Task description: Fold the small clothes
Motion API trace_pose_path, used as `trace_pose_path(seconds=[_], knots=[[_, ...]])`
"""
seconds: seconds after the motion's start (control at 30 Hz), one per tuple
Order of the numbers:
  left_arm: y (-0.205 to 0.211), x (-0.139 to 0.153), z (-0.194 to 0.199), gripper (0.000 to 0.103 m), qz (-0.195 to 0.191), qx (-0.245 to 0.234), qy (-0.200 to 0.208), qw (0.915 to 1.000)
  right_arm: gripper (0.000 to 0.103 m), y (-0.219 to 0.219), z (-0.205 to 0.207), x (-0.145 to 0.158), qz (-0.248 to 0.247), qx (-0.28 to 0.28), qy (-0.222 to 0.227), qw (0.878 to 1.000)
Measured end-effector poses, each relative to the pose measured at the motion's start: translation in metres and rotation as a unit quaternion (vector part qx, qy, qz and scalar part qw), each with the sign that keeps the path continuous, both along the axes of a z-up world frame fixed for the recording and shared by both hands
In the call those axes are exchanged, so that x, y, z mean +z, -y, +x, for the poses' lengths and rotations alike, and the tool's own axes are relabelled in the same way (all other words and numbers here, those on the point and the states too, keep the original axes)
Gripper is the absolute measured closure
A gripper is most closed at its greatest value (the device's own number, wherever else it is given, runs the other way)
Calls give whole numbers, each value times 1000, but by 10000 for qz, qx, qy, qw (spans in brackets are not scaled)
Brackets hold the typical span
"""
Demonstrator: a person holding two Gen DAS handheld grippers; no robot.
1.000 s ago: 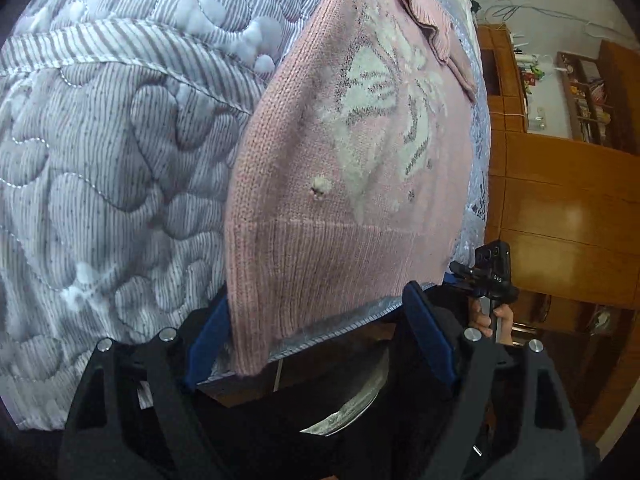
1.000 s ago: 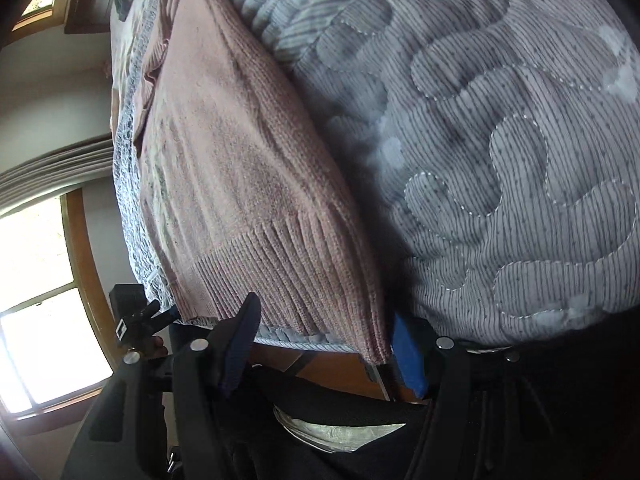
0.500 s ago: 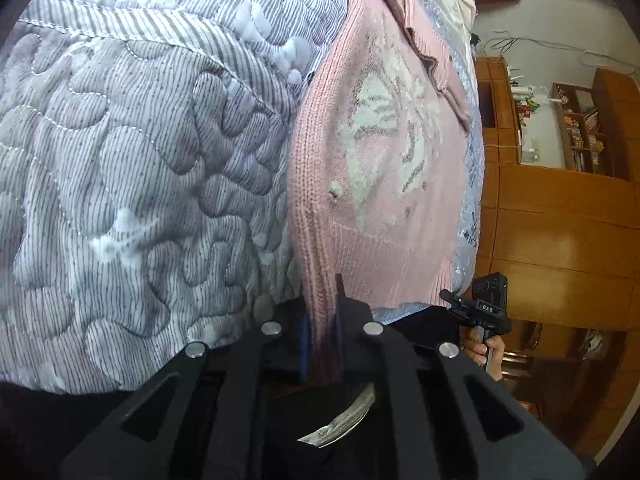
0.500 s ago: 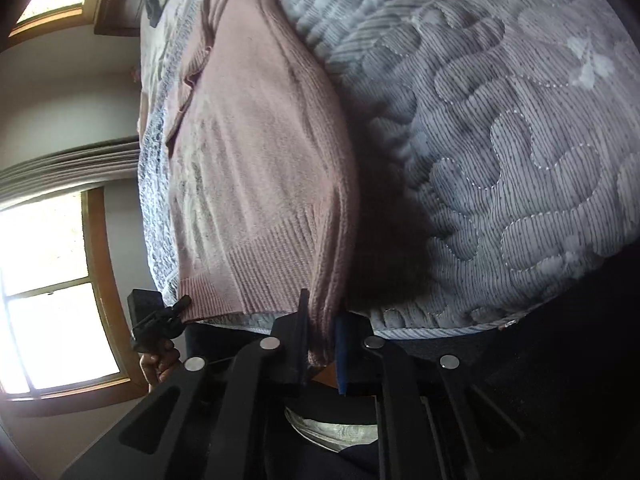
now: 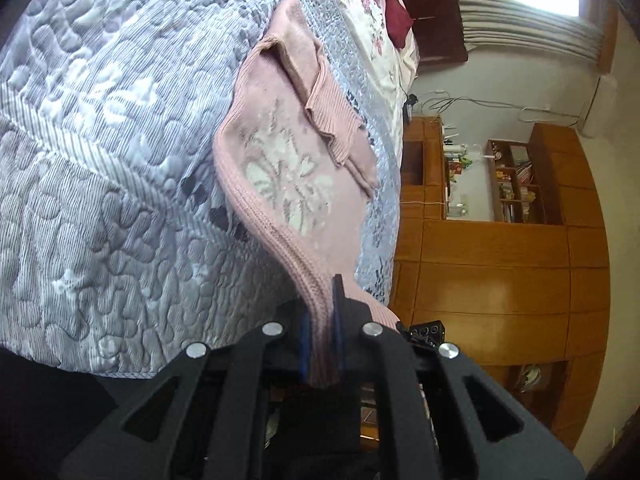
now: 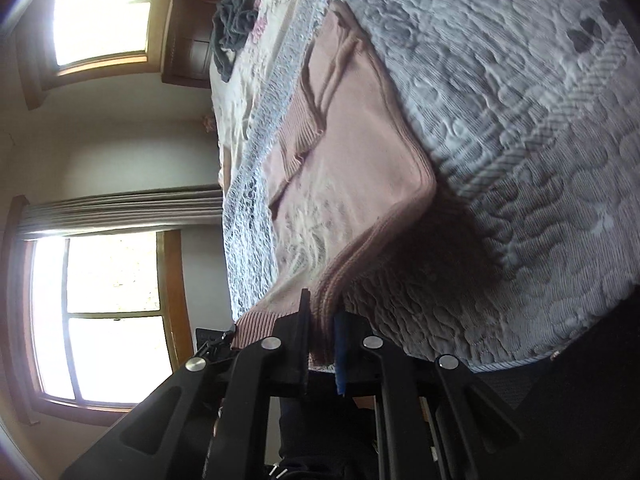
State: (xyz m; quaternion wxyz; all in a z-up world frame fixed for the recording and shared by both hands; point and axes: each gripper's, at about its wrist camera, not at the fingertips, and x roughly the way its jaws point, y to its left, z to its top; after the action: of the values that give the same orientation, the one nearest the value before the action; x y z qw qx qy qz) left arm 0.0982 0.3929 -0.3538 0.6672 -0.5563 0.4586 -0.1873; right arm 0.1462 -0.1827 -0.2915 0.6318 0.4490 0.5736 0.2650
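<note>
Both hem corners of the pink sweater (image 5: 288, 184) are now off the bed (image 5: 100, 168) and rising, where a second ago the hem lay flat at the bed's near edge with each tool open around it. The left tool (image 5: 320, 344) is clamped on the ribbed hem at one bottom corner, and the right tool (image 6: 322, 344) pinches the opposite corner the same way. The upper body, the collar and a sleeve folded across the chest lie on the grey quilt, so the garment bends upward between the bed and the two grips.

The likely next step is carrying the hem toward the collar to fold the sweater in half. If one tool travels ahead of the other, the fold line will run askew. The folded sleeve (image 5: 332, 120) may slide out of place as the knit drags, and a thin pinch on ribbing could slip under the sweater's weight; how deep each bite goes is hard to judge, as the tools hide it.

Both tools point forward along the bed, raised above its edge. Beyond it lie other clothes (image 6: 232, 36).
</note>
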Motion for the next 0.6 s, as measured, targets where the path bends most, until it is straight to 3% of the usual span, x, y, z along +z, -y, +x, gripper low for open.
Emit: trace_pose_path(seconds=[0.33,0.6], knots=[[-29,2,67,97,-43,324,-266,9991,94,1,74,5,-146,-261,-74,9995],[-39,-29,132,97,-36,432,-787,9960,94,-13,144,-21,-500,-190,-344,9980]])
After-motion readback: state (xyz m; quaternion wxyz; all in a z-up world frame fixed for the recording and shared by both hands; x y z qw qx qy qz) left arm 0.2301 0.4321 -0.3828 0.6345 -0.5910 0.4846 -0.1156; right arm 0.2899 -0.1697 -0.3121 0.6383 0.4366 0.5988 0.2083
